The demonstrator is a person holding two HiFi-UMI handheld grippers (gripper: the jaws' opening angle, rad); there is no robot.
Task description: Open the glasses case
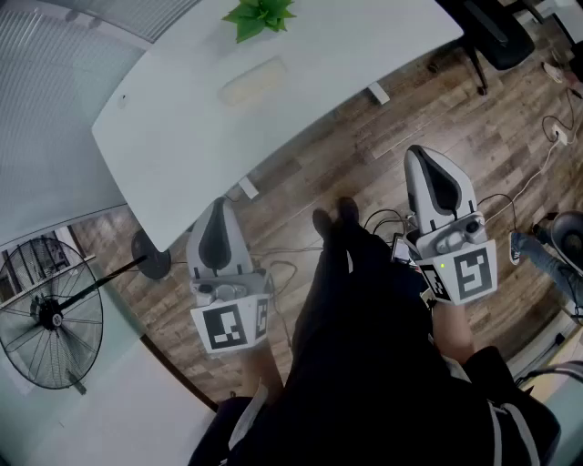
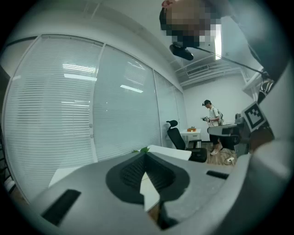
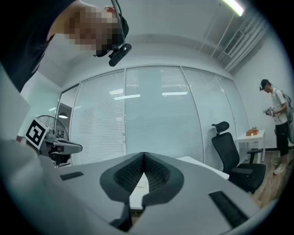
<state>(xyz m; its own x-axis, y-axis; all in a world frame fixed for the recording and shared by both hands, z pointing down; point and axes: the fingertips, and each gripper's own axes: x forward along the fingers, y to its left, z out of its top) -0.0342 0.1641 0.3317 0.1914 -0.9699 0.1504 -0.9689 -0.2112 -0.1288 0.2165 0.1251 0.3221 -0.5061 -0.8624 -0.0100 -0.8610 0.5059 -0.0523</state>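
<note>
The left gripper (image 1: 219, 202) is held short of the white table's (image 1: 173, 136) near edge, over the wood floor, jaws closed tip to tip with nothing between them. The right gripper (image 1: 421, 153) hangs off the table's right end, also pinched shut and empty.

The glasses case (image 1: 253, 80) lies on the table towards its far side, well apart from both grippers. It is pale against the white top, so its lid and seam are hard to make out. Just behind it a green plant (image 1: 260, 16) is cut off by the frame's top edge.

In both gripper views the gripper bodies block most of the tabletop, and the case does not show. A standing fan (image 1: 50, 314) is off the table's left end.
</note>
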